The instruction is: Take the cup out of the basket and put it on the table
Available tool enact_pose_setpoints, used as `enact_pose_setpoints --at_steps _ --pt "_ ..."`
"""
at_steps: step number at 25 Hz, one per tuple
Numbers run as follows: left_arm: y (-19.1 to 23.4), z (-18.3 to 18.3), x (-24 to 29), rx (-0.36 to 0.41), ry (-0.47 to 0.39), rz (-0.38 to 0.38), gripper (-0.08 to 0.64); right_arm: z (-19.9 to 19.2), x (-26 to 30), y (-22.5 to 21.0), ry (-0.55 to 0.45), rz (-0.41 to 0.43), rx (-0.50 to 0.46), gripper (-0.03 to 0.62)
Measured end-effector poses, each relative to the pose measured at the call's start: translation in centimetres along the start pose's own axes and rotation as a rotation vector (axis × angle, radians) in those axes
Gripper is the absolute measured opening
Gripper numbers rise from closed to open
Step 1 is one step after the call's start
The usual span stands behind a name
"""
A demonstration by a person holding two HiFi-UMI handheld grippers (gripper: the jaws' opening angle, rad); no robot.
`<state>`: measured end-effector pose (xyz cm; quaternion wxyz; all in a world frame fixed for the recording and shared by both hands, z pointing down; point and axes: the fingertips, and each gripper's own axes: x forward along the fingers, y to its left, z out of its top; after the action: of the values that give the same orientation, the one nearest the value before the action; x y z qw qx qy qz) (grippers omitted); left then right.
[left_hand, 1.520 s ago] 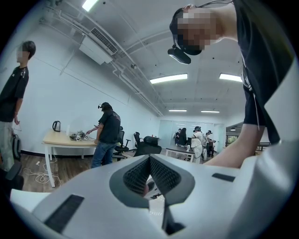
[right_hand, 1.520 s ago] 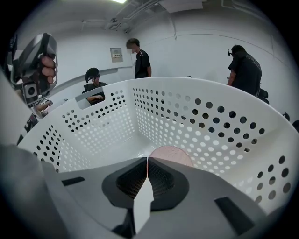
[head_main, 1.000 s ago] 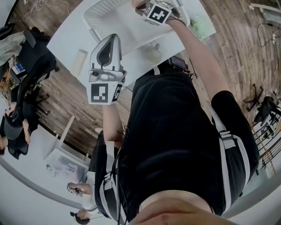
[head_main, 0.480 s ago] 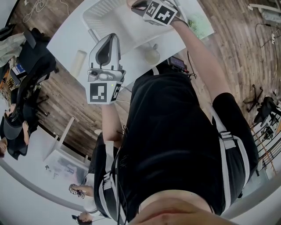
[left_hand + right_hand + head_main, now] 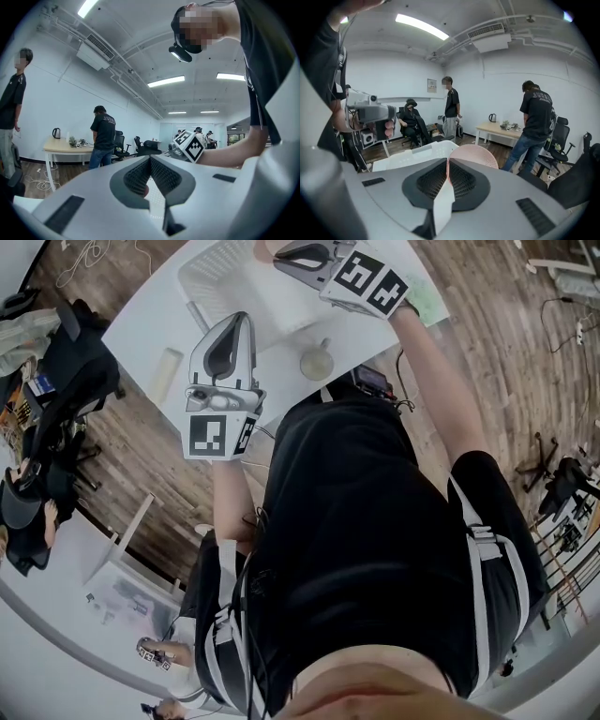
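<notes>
A white slatted basket [image 5: 220, 273] stands at the far side of the white table [image 5: 150, 324]. My right gripper [image 5: 281, 251] hangs over the basket. In the right gripper view its jaws [image 5: 447, 160] are shut on the rim of a pink cup [image 5: 474, 157], with the basket [image 5: 412, 157] below and to the left. A second, pale cup [image 5: 317, 362] stands on the table near the front edge. My left gripper [image 5: 246, 317] is held over the table beside the basket. Its jaws [image 5: 150, 158] are shut with nothing in them.
A pale cylinder [image 5: 169, 371] lies near the table's left edge. A green-printed sheet [image 5: 429, 298] covers the right corner. Office chairs [image 5: 66, 381] and several people [image 5: 536, 126] stand around on the wooden floor, with another table [image 5: 506, 131] behind.
My right gripper has shifted to the right over the basket and its jaws have come into sight. The left gripper has barely moved.
</notes>
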<state>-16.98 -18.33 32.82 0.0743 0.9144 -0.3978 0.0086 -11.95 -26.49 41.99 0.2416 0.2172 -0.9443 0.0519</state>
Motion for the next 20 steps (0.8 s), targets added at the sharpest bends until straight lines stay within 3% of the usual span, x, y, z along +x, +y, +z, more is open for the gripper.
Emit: enact_pose_setpoints --at_steps 12,16,20 --pt "-3.3 1.2 -0.7 0.027 -0.033 0.019 0.017 6.8 -10.0 4.9 -0.309 -0.045 -0.049 0.026" --pt "-5.1 1.1 -0.8 0.030 -0.035 0.028 0.017 6.8 -12.9 6.6 -0.400 -0.042 -0.041 0.026" --pt "-7.0 1.0 -0.9 0.033 -0.037 0.045 0.017 5.8 -15.0 7.8 -0.420 -0.028 -0.027 0.026"
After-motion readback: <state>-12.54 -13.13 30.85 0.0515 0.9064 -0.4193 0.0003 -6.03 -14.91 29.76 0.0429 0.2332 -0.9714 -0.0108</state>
